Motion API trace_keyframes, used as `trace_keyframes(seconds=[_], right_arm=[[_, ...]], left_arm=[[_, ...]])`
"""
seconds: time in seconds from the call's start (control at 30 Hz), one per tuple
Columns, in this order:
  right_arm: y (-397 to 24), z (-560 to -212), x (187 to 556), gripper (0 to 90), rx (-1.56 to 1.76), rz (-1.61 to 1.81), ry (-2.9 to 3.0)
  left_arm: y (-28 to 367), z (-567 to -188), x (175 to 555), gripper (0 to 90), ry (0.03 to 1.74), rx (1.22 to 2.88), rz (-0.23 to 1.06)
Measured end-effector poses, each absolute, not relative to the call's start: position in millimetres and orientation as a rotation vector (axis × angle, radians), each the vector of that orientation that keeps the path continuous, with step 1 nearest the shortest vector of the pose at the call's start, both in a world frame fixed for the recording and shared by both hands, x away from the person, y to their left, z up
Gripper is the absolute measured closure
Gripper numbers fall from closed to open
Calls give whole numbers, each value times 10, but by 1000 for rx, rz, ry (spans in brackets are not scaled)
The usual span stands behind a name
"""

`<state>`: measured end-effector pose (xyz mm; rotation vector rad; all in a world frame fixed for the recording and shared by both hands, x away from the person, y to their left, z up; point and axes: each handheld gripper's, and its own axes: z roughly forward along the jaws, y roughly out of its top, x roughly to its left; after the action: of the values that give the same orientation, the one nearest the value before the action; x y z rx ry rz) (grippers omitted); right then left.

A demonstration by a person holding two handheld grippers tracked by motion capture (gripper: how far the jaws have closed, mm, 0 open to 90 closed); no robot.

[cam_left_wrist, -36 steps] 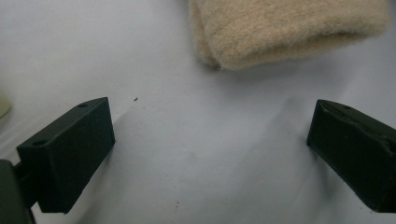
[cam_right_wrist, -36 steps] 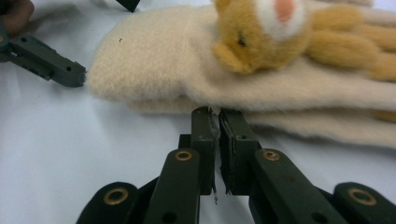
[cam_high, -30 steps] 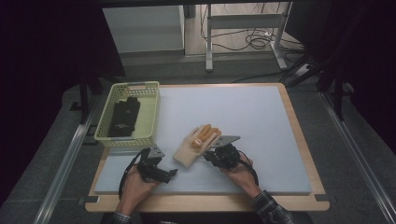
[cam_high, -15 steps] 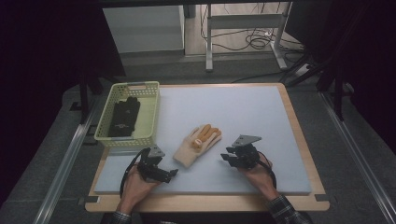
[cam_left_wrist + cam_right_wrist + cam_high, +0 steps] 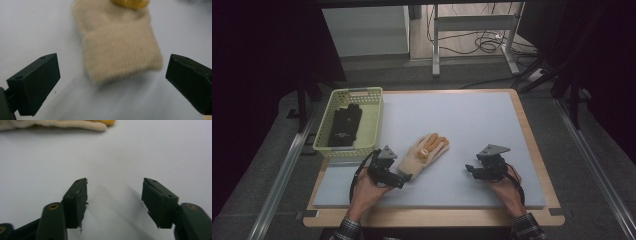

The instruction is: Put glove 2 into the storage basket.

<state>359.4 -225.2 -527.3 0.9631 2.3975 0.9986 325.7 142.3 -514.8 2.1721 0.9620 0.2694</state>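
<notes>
Dim floor and dangling cables ring a pale blue worktop (image 5: pixel 472 125) with a wooden border; everything below is placed against the tan glove (image 5: pixel 422 152) lying a little left of its middle; up and to the left of the glove a green basket (image 5: pixel 374 107) sits at the worktop's left edge, holding a black glove (image 5: pixel 344 125); the right tool (image 5: pixel 473 170), which was beside the glove's fingers a second ago, has drawn away to the right and now rests well apart, jaws spread and empty; the left tool (image 5: pixel 110 82) sits at the glove's cuff, jaws wide on either side, gripping nothing; likely the left takes over the pick; bare worktop lies beyond and right of the glove.
</notes>
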Motion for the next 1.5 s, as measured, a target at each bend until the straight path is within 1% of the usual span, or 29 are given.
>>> trace_keyframes(seconds=[0.07, 0.2, 0.43, 0.7, 0.8, 0.9, 1.0, 1.1, 1.2, 1.3, 1.5], right_arm=[[-2291, -5292, 3604, 306, 973, 995, 2391], [-2337, -5312, 3631, 254, 1007, 1017, 2393], [-2336, -5318, 3631, 248, 1004, 1020, 2396], [-2338, -5322, 3630, 248, 1008, 1025, 2395], [-2340, -5322, 3631, 248, 1011, 1029, 2395], [-2340, -5322, 3632, 248, 1017, 1036, 2395], [-2338, -5323, 3630, 248, 1007, 1025, 2394], [-2337, -5323, 3629, 248, 1007, 1024, 2394], [-2336, -5324, 3628, 248, 1007, 1024, 2394], [-2336, -5324, 3627, 248, 1007, 1023, 2394], [-2336, -5324, 3628, 248, 1008, 1024, 2394]], left_arm=[[1365, -5137, 3329, 0, 960, 2186, 280], [1250, -5134, 3484, 0, 958, 2192, 261], [1006, -5163, 3696, 0, 946, 2223, 255], [763, -5325, 3900, 4, 957, 2310, 276], [739, -5336, 3917, 50, 963, 2316, 277], [751, -5300, 3898, 186, 958, 2318, 275], [752, -5279, 3890, 282, 961, 2324, 276], [744, -5251, 3875, 428, 955, 2334, 276], [726, -5230, 3859, 531, 956, 2344, 275], [719, -5217, 3853, 586, 963, 2343, 271], [758, -5159, 3876, 617, 993, 2335, 267]])
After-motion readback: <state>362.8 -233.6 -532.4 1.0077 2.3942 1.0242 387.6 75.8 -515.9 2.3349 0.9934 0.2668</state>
